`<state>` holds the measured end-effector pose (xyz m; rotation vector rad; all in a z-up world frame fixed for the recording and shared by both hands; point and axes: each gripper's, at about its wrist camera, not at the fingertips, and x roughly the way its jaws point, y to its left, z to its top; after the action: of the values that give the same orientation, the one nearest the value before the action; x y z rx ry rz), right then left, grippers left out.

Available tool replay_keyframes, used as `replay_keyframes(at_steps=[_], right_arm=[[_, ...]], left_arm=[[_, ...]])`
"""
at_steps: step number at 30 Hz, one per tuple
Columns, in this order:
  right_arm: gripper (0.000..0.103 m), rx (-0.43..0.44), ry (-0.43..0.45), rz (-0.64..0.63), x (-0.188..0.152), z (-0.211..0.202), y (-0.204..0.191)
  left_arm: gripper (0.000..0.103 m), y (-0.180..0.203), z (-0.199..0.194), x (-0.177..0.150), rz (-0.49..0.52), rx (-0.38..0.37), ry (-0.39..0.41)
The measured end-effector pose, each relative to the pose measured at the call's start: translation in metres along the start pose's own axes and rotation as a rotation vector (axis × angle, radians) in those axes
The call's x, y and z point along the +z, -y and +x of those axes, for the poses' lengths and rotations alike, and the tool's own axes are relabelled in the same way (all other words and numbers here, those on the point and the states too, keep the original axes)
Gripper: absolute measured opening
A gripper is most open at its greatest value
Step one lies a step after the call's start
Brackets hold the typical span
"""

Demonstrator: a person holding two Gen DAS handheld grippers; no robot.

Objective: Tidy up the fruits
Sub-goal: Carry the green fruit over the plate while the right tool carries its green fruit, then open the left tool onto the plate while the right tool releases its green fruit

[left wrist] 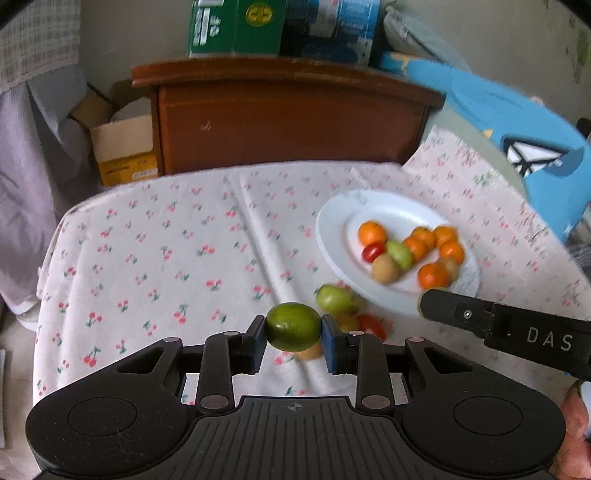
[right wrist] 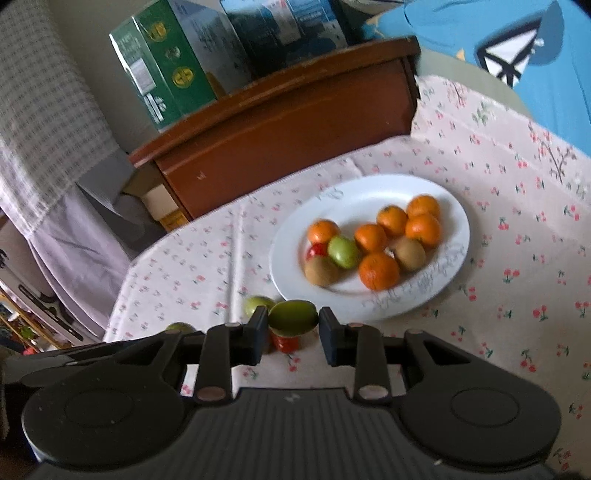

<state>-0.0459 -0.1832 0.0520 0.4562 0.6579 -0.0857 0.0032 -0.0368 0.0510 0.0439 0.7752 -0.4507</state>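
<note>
My left gripper (left wrist: 293, 334) is shut on a green fruit (left wrist: 293, 326), held just above the cherry-print cloth. My right gripper (right wrist: 293, 325) is shut on another green fruit (right wrist: 293, 318), near the front rim of the white plate (right wrist: 332, 199). The plate (left wrist: 332, 225) holds several oranges (right wrist: 378, 270), two kiwis (right wrist: 321, 271), a green fruit (right wrist: 343, 252) and a red tomato (right wrist: 317, 250). On the cloth lie a green fruit (left wrist: 334, 298), a red tomato (left wrist: 372, 325) and a yellowish fruit (left wrist: 309, 351). The right gripper's body (left wrist: 509, 328) shows in the left view.
A brown wooden cabinet (left wrist: 288, 118) stands behind the table, with green and blue boxes (left wrist: 255, 26) on top. A cardboard box (left wrist: 123, 147) sits at the left. A blue cushion (left wrist: 517, 122) lies at the right. The table edge curves at the left.
</note>
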Motion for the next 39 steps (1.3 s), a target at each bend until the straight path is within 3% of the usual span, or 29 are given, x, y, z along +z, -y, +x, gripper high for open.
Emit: replay_keyframes(at_steps=[12, 22, 39], right_arm=[[0.030, 0.045, 0.066, -0.011, 0.049, -0.030, 0.013], [0.030, 0.026, 0.070, 0.086, 0.081, -0.002, 0.045], [0.030, 0.022, 0.001, 0.151, 0.089, 0.054, 0.058]], left_arm=[[0.029, 0.014, -0.016, 0.039, -0.033, -0.070, 0.094], [0.029, 0.023, 0.018, 0.063, -0.016, -0.076, 0.075], [0.029, 0.031, 0.076, 0.071, 0.008, -0.066, -0.017]])
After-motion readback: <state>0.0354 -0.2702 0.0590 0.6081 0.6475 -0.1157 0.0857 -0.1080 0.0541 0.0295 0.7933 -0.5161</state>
